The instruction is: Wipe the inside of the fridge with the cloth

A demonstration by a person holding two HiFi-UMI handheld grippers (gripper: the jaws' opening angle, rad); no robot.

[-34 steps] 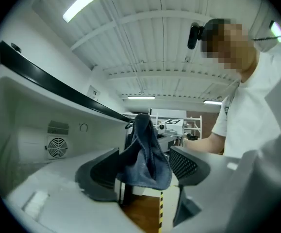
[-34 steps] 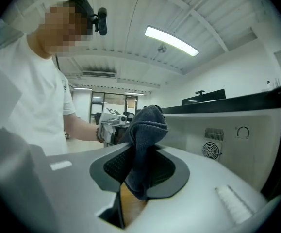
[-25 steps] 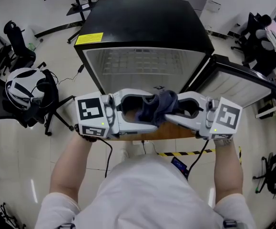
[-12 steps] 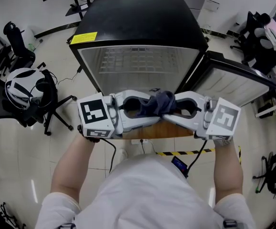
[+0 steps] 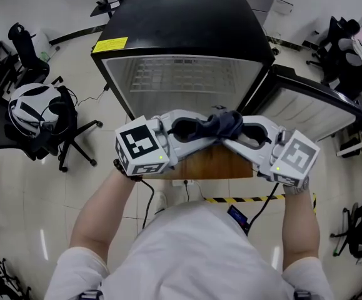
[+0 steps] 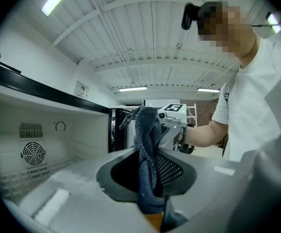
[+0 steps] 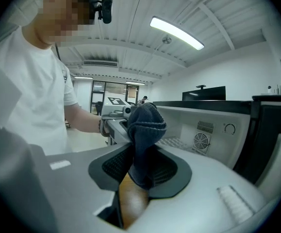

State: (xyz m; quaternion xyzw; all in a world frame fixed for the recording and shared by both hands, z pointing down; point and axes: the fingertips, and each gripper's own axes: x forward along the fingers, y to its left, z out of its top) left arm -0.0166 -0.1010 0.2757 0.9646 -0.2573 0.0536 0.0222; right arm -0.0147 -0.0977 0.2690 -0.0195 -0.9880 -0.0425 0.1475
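Nearest the person, the left gripper (image 6: 147, 174) and the right gripper (image 7: 141, 168) met tip to tip over a brown wooden tabletop (image 5: 213, 163), just in front of the small black fridge (image 5: 181, 24). The crumpled dark blue cloth (image 5: 217, 125) hung between them, just outside the fridge's open front. The left fingers (image 6: 177, 170) had just been closing and pinched the cloth's hanging fold. The right fingers (image 7: 112, 165) had just been easing apart, with the bunched cloth between them and touching both pads.

The step looked like a handover or regrip of the cloth from right to left, ahead of any wiping. Beyond the grippers the fridge stood with its black door (image 5: 309, 105) swung wide to its right. Its pale lining and wire shelf (image 5: 184, 77) were bare and untouched.

The next move would probably call for the right fingers to let go cleanly. The left gripper would then carry the cloth forward into the fridge and press it flat on a wall or shelf, with enough cloth left proud of the fingers to rub.
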